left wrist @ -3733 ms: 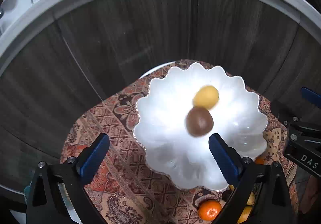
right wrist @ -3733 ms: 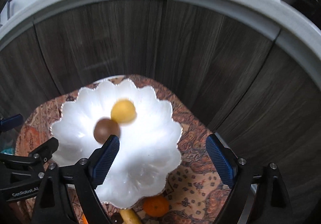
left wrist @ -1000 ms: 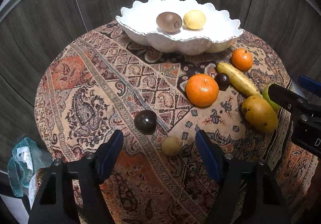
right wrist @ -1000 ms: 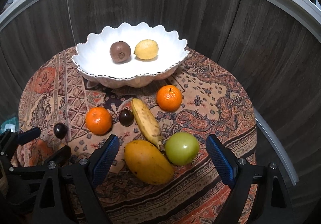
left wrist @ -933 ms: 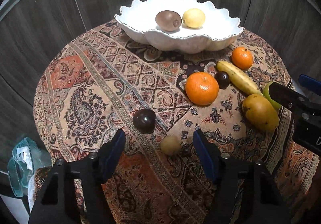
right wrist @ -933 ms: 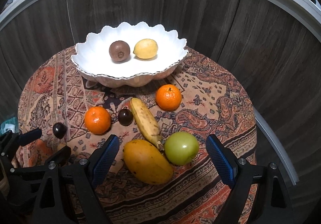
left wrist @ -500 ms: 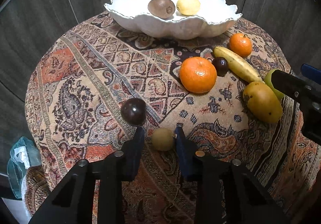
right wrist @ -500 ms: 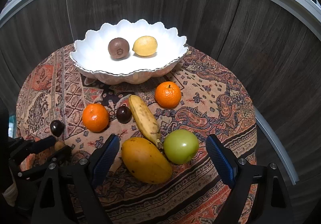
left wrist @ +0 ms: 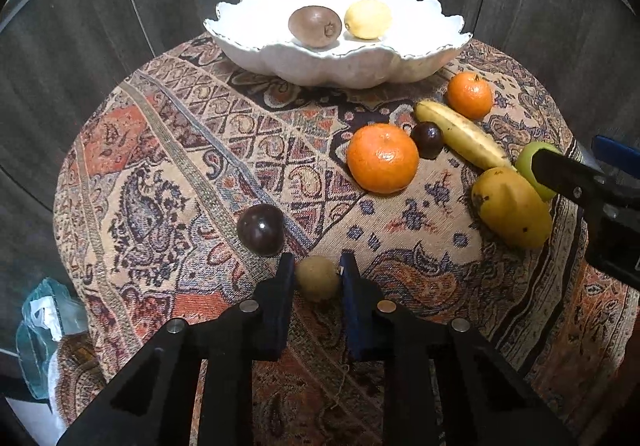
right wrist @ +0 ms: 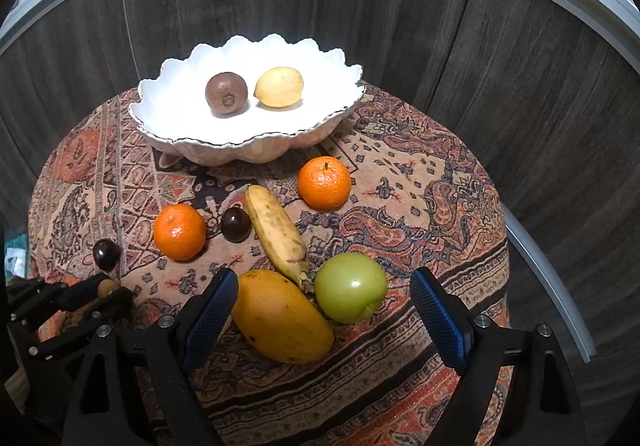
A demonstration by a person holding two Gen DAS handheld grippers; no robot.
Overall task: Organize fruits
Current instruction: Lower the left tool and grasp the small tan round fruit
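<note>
A white scalloped bowl [left wrist: 420,58] at the table's far side holds a brown kiwi [left wrist: 315,26] and a yellow lemon [left wrist: 368,19]. My left gripper [left wrist: 317,274] is shut on a small tan fruit [left wrist: 317,282] resting on the patterned cloth, beside a dark plum [left wrist: 261,229]. My right gripper [right wrist: 320,306] is open, its fingers either side of a mango [right wrist: 282,316] and a green apple [right wrist: 350,287]. Two mandarins [right wrist: 180,232] [right wrist: 324,182], a banana [right wrist: 278,232] and a second dark plum [right wrist: 235,224] lie loose on the cloth.
The round table is covered by a patterned cloth [left wrist: 168,166] and stands against dark wood panels [right wrist: 500,66]. A bluish plastic bag [left wrist: 40,326] lies on the floor at the left. The left gripper also shows in the right wrist view [right wrist: 106,288].
Both grippers pulled back from above the bowl to the table's near side. My left gripper then lowered around the small tan fruit and closed on it. The right gripper stayed open.
</note>
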